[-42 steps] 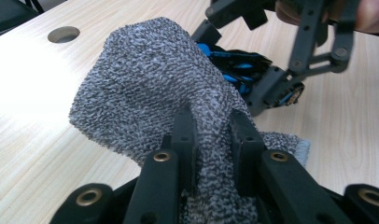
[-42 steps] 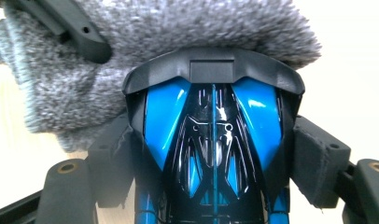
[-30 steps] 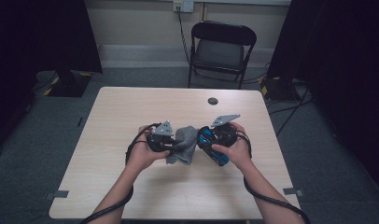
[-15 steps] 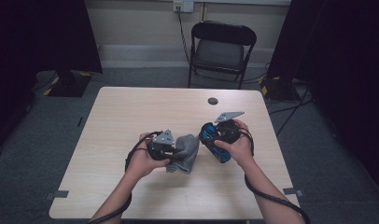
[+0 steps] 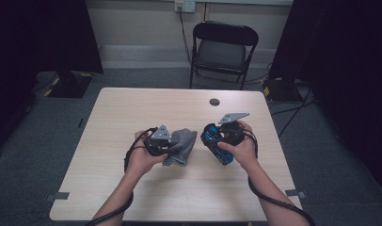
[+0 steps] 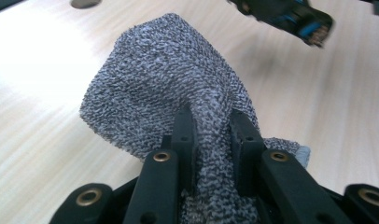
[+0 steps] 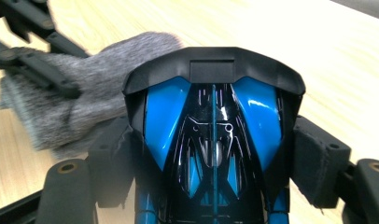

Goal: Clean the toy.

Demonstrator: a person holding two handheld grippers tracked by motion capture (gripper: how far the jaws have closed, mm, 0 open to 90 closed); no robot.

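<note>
Left gripper [image 6: 211,126] pinches the grey cloth [image 5: 179,146], mid-table: soft, light, best bunched by a fold. Right gripper [image 7: 215,154] clamps the blue toy car [image 5: 216,143], just right: hard, glossy, likely slippery; hold its flanks.

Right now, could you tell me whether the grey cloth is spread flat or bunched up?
Bunched up. The grey cloth is pinched between the left gripper fingers and rises off the table in a rumpled fold.
</note>
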